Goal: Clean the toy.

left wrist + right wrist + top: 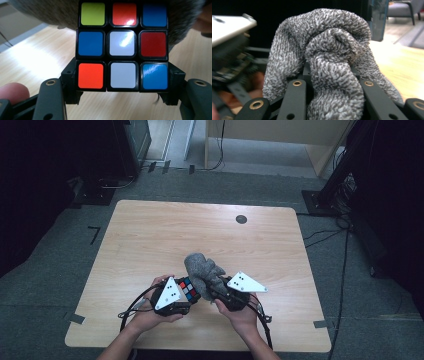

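Cube (121, 46) w/ black frame, stickers blue, white, red, orange, lime; cloth (329, 65) mottled grey/white; table (150, 235) light wood grain.

Wooden table (150, 240), round grommet (241, 219), grey carpet floor (60, 285), tape marks (76, 318)

One puzzle cube (188, 289), one grey cloth (202, 270), two grippers — left gripper (172, 296), right gripper (235, 292) — on one wooden table (150, 235); one dark round disc (241, 219), upper centre.
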{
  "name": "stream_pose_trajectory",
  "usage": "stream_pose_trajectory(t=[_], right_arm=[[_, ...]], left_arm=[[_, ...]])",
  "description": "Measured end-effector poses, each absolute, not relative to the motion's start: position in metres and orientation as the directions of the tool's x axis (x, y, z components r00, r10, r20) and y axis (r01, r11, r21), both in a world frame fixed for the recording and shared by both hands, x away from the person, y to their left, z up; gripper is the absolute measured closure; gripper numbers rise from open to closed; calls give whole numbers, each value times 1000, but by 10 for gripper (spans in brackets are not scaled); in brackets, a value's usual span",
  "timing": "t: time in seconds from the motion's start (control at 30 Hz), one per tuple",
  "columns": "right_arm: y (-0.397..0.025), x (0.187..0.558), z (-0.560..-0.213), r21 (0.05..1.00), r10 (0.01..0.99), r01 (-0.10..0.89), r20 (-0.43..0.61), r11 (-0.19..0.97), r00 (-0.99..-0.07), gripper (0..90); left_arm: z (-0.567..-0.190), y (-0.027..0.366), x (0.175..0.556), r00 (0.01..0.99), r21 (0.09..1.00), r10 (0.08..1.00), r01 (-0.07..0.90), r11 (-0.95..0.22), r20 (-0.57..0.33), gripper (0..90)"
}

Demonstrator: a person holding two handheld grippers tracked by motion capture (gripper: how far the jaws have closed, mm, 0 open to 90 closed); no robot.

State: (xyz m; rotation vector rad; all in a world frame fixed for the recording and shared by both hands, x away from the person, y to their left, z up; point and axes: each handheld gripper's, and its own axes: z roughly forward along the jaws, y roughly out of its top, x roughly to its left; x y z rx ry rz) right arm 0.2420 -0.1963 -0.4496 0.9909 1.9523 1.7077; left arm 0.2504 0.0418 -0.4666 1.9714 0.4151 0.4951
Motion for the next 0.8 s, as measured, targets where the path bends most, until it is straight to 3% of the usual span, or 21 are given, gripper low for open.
stream_pose_trajectory(t=[0.07,0.23,0.37,0.53,0.7,0.8], right_arm=[[-200,247,-455,963,746,258,118,74,-655,714],[-214,255,-457,944,780,324,164,52,-603,714],[-207,242,-440,968,725,250,163,14,-669,686],[-190,235,-442,975,708,206,91,78,-701,706],[-204,247,-453,956,768,278,109,92,-631,727],[-209,249,-452,954,781,290,122,79,-613,726]], left_arm=[[-464,45,251,861,917,490,76,-391,137,343],[-463,46,252,856,924,499,73,-376,135,343],[-473,39,255,839,890,521,109,-443,156,344],[-469,38,250,846,896,505,79,-437,172,343],[-459,50,250,859,941,498,64,-332,117,343],[-461,50,253,858,932,501,82,-354,114,344]])
